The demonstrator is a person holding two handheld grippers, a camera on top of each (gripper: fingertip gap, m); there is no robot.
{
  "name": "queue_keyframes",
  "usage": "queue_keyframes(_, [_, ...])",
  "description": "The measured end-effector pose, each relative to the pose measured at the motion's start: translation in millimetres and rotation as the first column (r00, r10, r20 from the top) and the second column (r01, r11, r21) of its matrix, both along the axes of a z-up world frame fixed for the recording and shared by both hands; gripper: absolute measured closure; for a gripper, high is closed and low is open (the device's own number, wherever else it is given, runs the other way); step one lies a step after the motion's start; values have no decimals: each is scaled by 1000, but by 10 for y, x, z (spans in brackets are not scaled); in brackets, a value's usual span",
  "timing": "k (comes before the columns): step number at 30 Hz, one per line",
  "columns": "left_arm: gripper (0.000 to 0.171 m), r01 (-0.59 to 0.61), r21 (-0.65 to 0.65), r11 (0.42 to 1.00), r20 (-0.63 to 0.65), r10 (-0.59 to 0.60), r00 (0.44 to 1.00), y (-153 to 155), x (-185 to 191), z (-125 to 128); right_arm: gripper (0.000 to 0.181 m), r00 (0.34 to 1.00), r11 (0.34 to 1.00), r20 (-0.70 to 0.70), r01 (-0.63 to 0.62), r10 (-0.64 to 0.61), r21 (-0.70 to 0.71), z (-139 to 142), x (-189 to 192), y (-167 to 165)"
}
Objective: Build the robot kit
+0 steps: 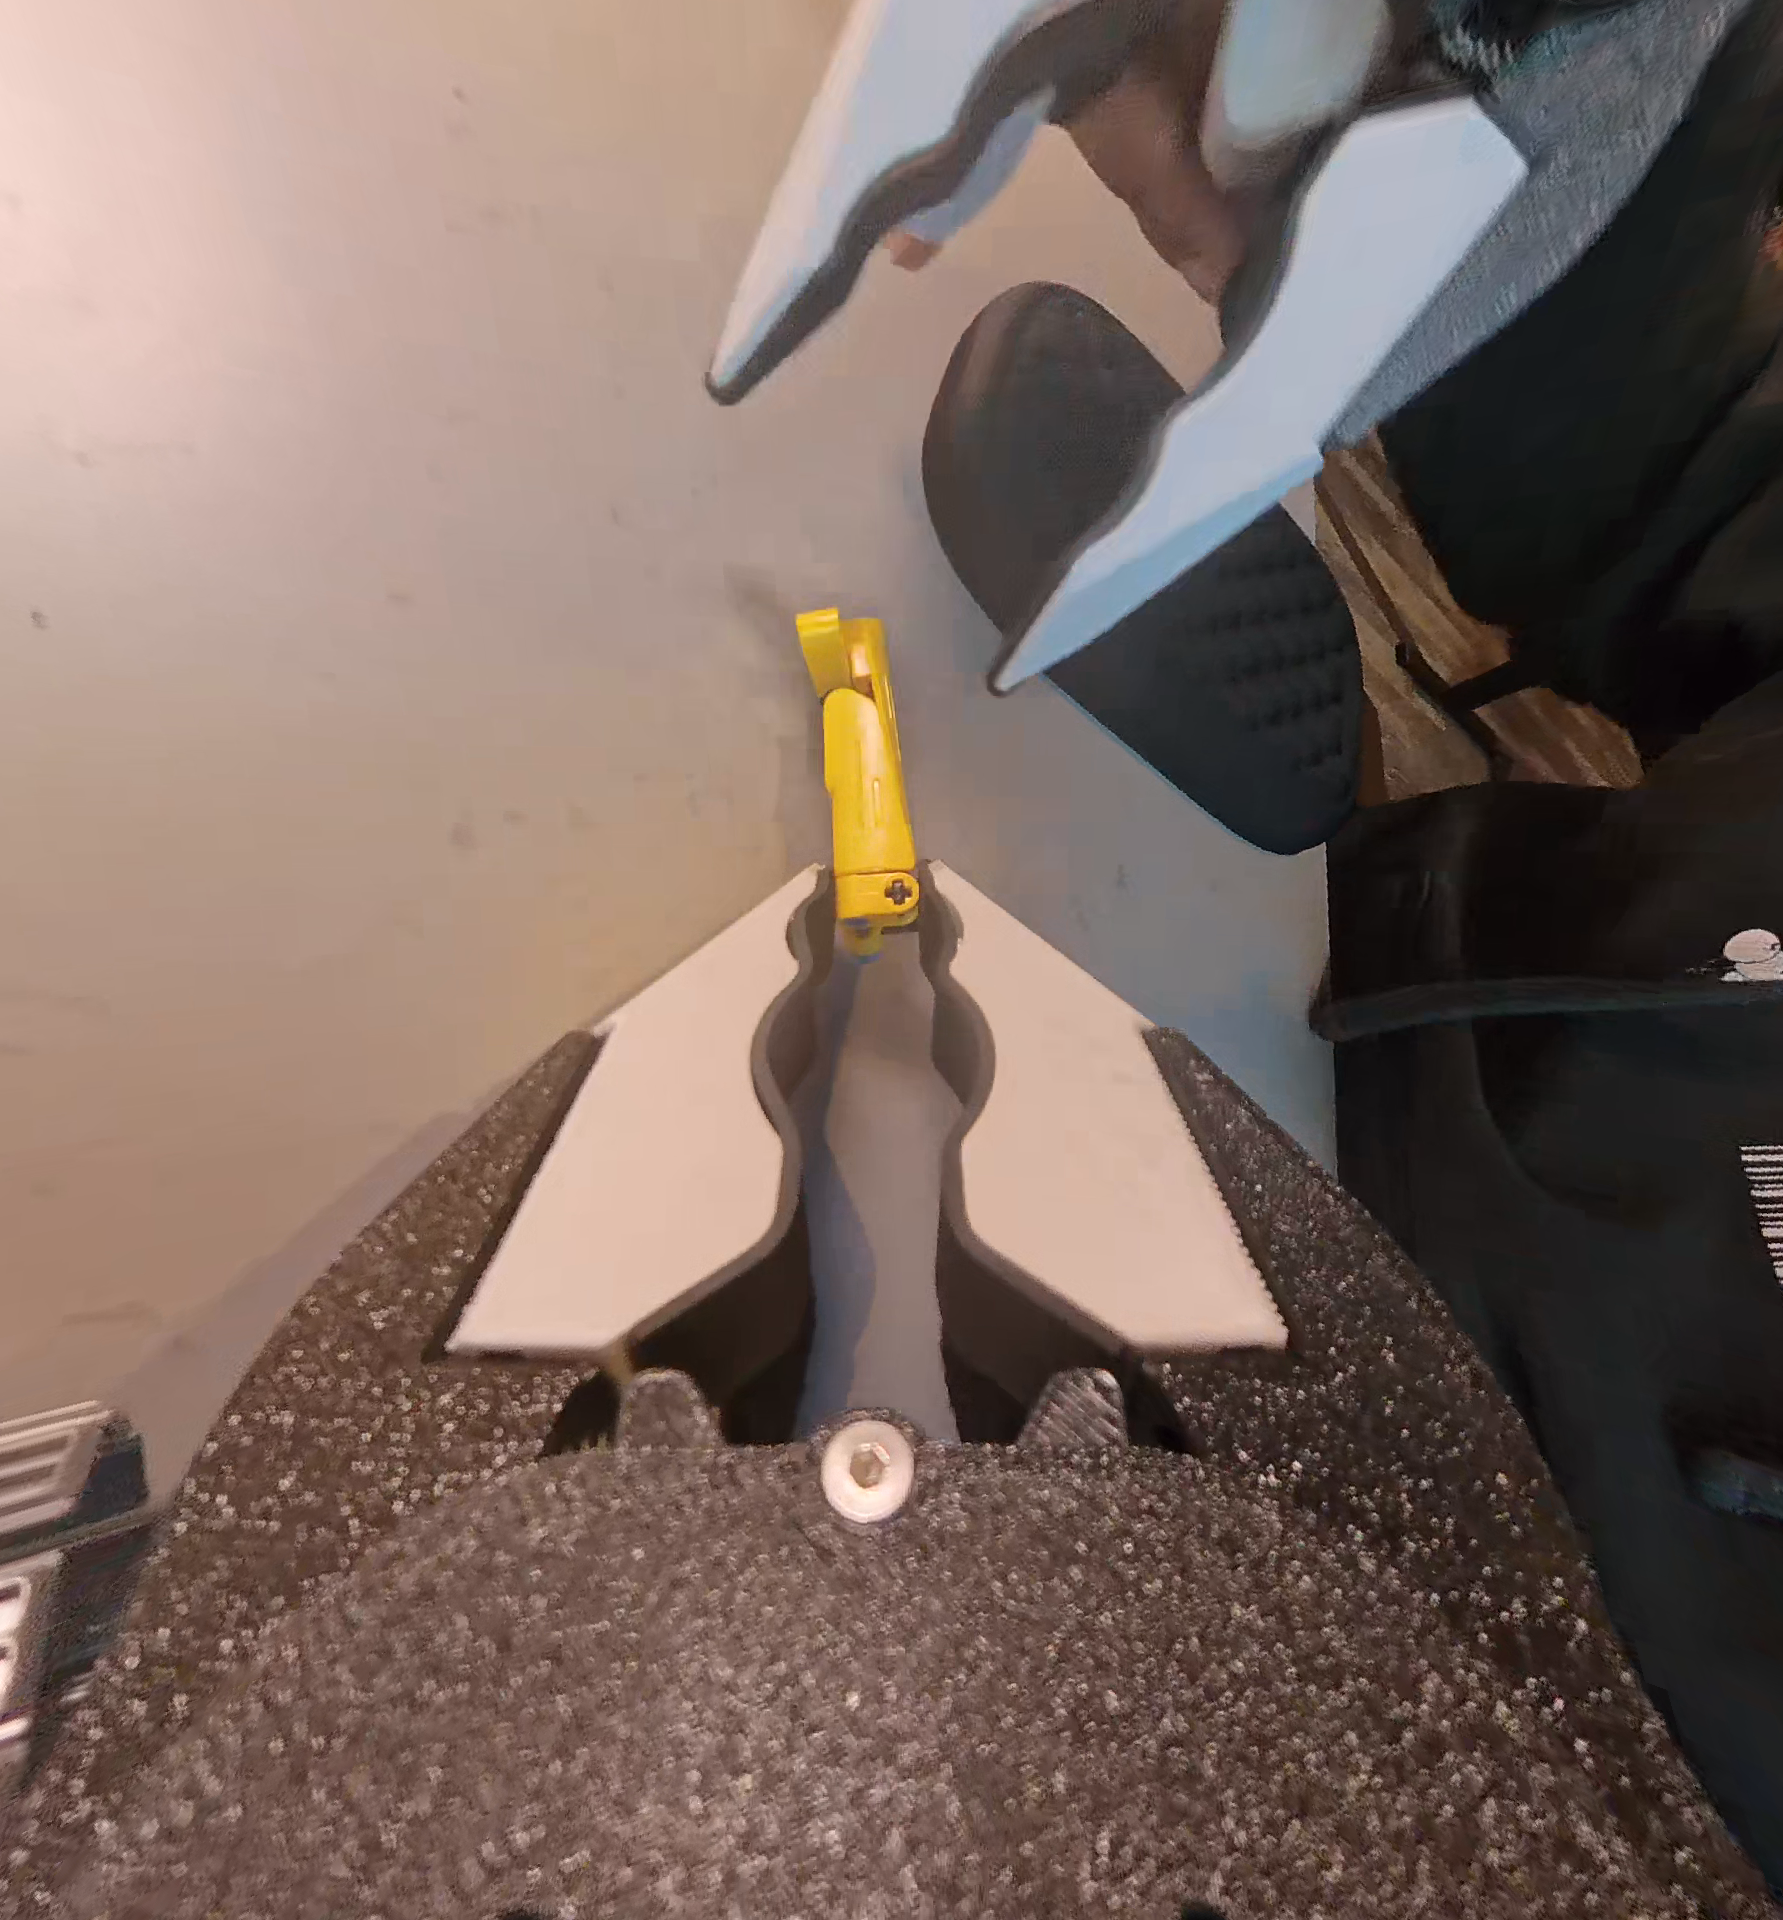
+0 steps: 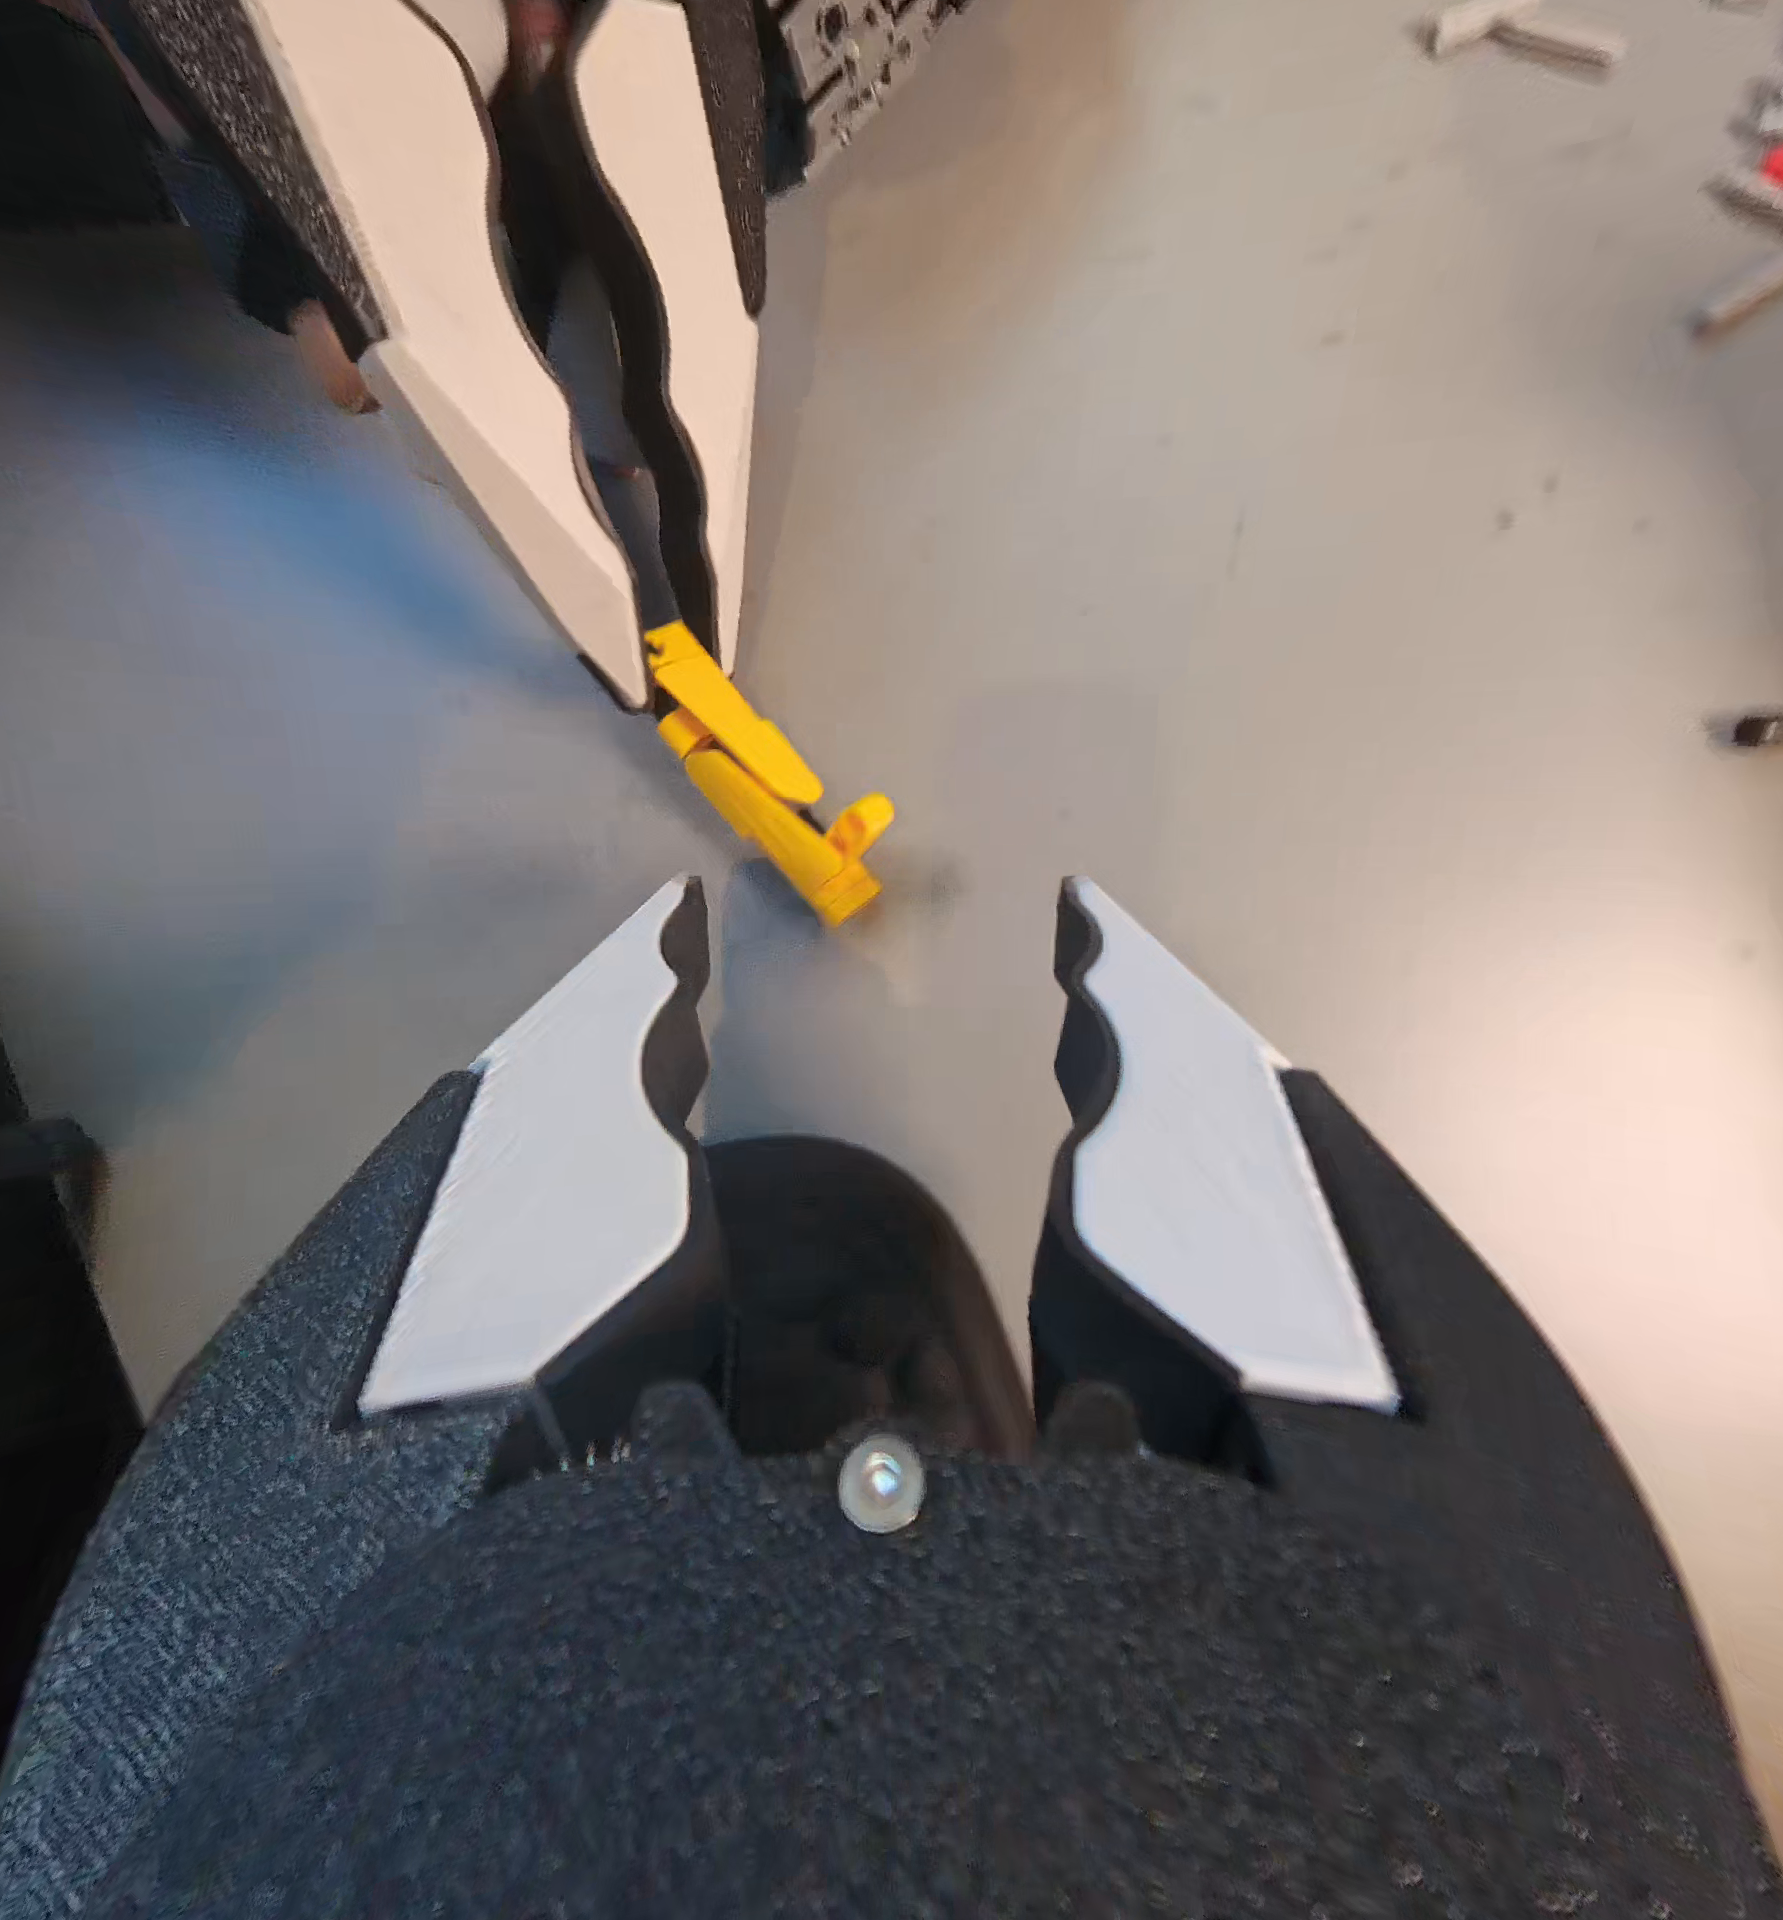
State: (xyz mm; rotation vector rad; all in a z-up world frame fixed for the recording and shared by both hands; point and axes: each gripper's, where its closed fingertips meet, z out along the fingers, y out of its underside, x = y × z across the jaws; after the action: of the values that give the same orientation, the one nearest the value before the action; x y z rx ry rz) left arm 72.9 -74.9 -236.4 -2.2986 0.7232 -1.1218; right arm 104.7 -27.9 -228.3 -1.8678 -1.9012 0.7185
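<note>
The left claw (image 1: 874, 891) is pinched narrow on one end of a yellow jointed plastic piece (image 1: 863, 769), which sticks out past its tips over the pale desk (image 1: 295, 520). The right claw (image 2: 882, 899) gapes wide and empty just beside the piece's free end, not touching it.

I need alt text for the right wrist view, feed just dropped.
The right gripper is open, fingertips just short of a yellow part held at its far end by the shut left gripper. Beneath is a grey table, with small blurred pieces at its far right.
</note>
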Motion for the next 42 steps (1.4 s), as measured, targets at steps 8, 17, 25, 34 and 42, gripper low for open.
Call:
queue_keyframes(8, [157,-41,23,999,26,41,999,56,75,0,112,963,963,-24,269,-268,32,-75,34,-279])
queue_keyframes(17, [157,-126,56,991,13,125,992,76,81,0,103,941,939,52,329,-335,98,-212,-189,-282])
queue_keyframes(25, [156,-150,67,986,2,150,989,55,37,-5,113,968,963,2,249,-251,99,-222,-350,-253])
queue_keyframes(34, [145,-110,-16,994,109,111,988,-9,14,112,114,1000,997,-23,-8,10,78,-227,-337,-324])
queue_keyframes(42, [151,-1,-2,1000,24,1,1000,-159,77,21,114,953,946,-3,-300,303,123,-214,-335,-438])
